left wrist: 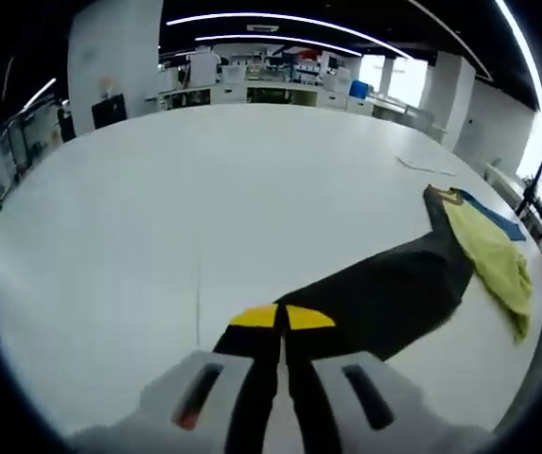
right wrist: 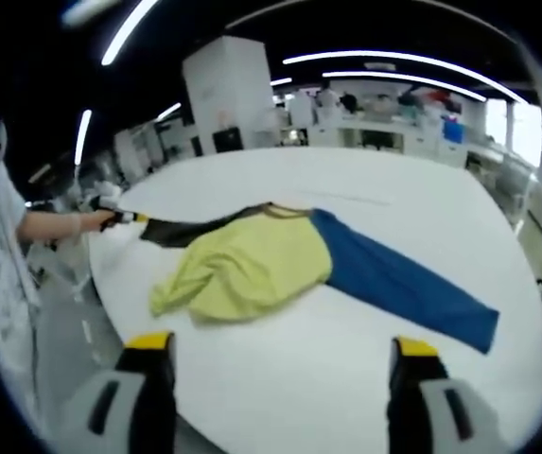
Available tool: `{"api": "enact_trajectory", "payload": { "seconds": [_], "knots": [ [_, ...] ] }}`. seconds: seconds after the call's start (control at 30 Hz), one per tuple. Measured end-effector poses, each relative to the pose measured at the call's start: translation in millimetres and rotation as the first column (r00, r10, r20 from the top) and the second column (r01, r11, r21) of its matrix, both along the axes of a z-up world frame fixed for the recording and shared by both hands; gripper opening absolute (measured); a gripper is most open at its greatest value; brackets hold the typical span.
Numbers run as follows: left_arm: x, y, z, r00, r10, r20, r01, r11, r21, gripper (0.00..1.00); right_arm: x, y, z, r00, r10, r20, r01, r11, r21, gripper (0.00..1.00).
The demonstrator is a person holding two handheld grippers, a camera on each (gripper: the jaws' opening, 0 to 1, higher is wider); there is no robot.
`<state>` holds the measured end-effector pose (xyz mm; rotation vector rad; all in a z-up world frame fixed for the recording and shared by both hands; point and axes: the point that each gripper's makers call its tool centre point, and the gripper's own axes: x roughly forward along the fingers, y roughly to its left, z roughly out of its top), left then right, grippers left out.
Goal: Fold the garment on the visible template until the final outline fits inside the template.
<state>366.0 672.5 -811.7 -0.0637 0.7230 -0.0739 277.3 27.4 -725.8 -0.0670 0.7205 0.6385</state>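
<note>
My left tongs (left wrist: 281,326) clench the black sleeve (left wrist: 384,293) of the garment (right wrist: 280,260) on the tabletop (right wrist: 346,369); right tongs (right wrist: 282,352) released. Soft, light, floppy: I'd grab the blue sleeve (right wrist: 408,288) cuff.

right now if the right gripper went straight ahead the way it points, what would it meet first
Most likely the white table, then the garment's yellow body near its blue sleeve. The right gripper is open and holds nothing; depth is hard to judge.
</note>
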Motion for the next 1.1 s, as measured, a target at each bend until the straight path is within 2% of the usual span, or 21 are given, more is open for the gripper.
{"api": "enact_trajectory", "payload": {
  "seconds": [0.4,0.6,0.97,1.1],
  "knots": [
    [-8.3,32.9,-15.3,0.997,0.074,-0.031,-0.073,0.997,0.019,0.0,-3.5,4.4,-3.4,1.0,-0.017,-0.014,0.017,1.0,-0.005,0.94],
    [-12.0,33.0,-17.1,0.995,0.091,-0.045,-0.091,0.996,0.022,0.0,-3.8,4.9,-4.8,1.0,-0.021,-0.018,0.021,1.0,-0.005,0.94],
    [-13.7,40.0,-31.8,0.992,0.111,-0.064,-0.109,0.994,0.028,0.0,-5.5,-2.1,-5.5,0.999,-0.034,-0.019,0.034,0.999,0.0,0.94],
    [-11.2,40.2,-29.9,0.993,0.105,-0.061,-0.103,0.994,0.031,0.0,-7.8,-5.8,-5.5,0.999,-0.044,-0.019,0.044,0.999,0.002,0.94]
  ]
}}
